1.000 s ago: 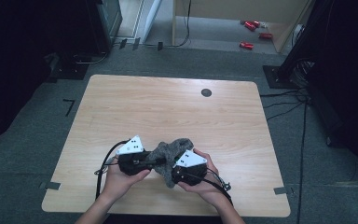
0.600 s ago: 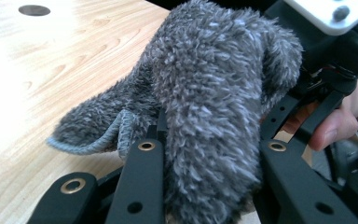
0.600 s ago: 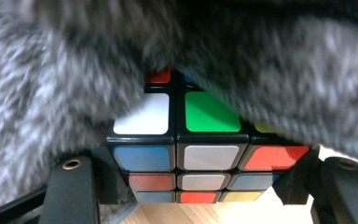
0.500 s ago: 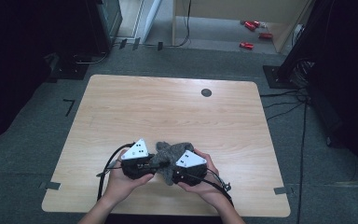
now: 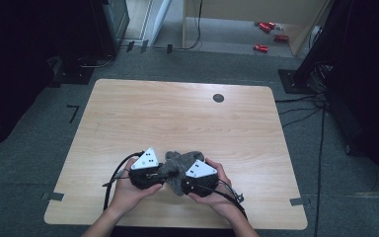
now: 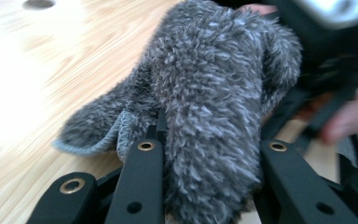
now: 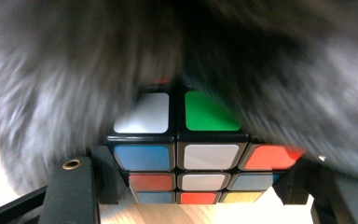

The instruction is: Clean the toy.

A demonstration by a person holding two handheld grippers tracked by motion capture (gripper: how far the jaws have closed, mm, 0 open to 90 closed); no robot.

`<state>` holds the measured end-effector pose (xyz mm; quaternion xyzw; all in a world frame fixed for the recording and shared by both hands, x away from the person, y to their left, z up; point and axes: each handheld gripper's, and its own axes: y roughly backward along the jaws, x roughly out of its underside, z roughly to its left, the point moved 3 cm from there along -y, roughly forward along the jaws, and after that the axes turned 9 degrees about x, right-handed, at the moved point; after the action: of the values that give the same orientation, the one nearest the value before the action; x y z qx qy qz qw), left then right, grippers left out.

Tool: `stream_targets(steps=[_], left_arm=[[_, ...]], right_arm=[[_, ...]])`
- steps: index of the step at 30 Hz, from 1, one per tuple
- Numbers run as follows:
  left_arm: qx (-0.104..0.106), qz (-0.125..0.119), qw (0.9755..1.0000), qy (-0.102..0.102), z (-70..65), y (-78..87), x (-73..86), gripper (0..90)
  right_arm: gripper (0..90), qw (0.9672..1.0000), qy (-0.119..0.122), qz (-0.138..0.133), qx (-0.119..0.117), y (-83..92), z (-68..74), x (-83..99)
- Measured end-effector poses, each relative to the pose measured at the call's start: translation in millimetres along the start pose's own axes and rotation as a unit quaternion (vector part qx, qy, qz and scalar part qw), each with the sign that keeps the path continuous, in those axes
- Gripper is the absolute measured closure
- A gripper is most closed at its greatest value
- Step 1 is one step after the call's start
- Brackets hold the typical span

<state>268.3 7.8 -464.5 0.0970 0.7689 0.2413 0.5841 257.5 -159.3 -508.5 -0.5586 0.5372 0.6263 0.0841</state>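
A grey fluffy cloth [image 5: 176, 165] is bunched between the two grippers near the table's front edge. My left gripper [image 5: 164, 173] is shut on a thick fold of the cloth [image 6: 209, 93], which fills the gap between its black jaws [image 6: 209, 149]. My right gripper [image 5: 180, 180] is shut on a colour cube [image 7: 205, 156], with its jaws against the cube's two sides [image 7: 200, 186]. The cloth [image 7: 270, 60] drapes over the top of the cube and hides its far part. A hand holds each gripper, and the two hands are close together.
The wooden table [image 5: 177, 118] has a small black round cap [image 5: 218, 98] near its far edge. Cables trail from both grippers toward the front edge. Red objects [image 5: 261, 48] lie on the floor beyond the table, and dark stands flank it.
The left gripper has edged slightly to the right, closer to the right gripper, and the cloth looks more bunched. The right gripper has stayed put.
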Motion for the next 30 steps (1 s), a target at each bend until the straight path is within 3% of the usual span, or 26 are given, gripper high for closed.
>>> stream_targets(steps=[3, 5, 9, 11, 13, 15, 17, 21, 24, 26, 28, 30], left_arm=[[0.006, 0.0, 1.0, -0.008, -6.7, -3.7, -5.0, 73.1], [-0.001, -0.002, 1.0, 0.003, -1.1, -1.8, -4.3, 73.3], [-0.039, -0.005, 0.9987, 0.03, 15.3, 9.0, 1.2, 73.4], [-0.037, -0.013, 0.9984, 0.041, 18.2, 13.2, 1.8, 73.5], [-0.024, -0.021, 0.999, 0.032, 12.3, 12.4, -1.1, 73.5], [-0.01, -0.016, 0.9998, 0.009, 2.3, 7.8, -5.7, 73.4], [-0.017, -0.006, 0.9998, -0.006, -3.7, 3.4, -8.2, 73.3], [-0.03, -0.01, 0.9992, 0.026, 9.7, 7.4, -3.2, 73.3], [-0.042, -0.012, 0.9983, 0.04, 14.8, 12.1, -0.8, 73.5], [-0.04, -0.014, 0.9987, 0.028, 9.3, 12.1, -3.9, 73.5], [-0.011, -0.016, 0.9998, 0.007, -1.7, 9.0, -9.7, 73.4], [-0.015, -0.007, 0.9998, -0.01, -8.2, 5.6, -13.4, 73.4]], right_arm=[[34.7, 1.0, -0.001, -0.006, 0.003, 2.6, 0.7, -2.2], [34.8, 0.9999, 0.005, -0.008, 0.011, 4.0, 0.5, -3.1], [34.8, 0.9997, 0.012, -0.006, 0.02, 7.4, -0.3, -4.4], [34.8, 0.9997, 0.01, -0.011, 0.018, 8.9, -0.8, -5.9], [34.8, 0.9998, 0.009, -0.014, 0.015, 9.1, -0.2, -7.4], [34.7, 0.9998, 0.009, -0.014, 0.013, 8.9, 0.5, -8.4], [34.7, 0.9998, 0.01, -0.012, 0.015, 8.1, 1.2, -8.4], [34.8, 0.9996, 0.012, -0.013, 0.02, 9.7, -0.1, -7.5], [34.8, 0.9996, 0.011, -0.013, 0.02, 9.9, 0.0, -7.4], [34.7, 0.9997, 0.009, -0.015, 0.017, 10.0, 0.3, -8.2], [34.7, 0.9997, 0.005, -0.019, 0.013, 10.2, 0.1, -9.5], [34.7, 0.9997, 0.001, -0.022, 0.009, 10.5, 0.0, -10.5]])
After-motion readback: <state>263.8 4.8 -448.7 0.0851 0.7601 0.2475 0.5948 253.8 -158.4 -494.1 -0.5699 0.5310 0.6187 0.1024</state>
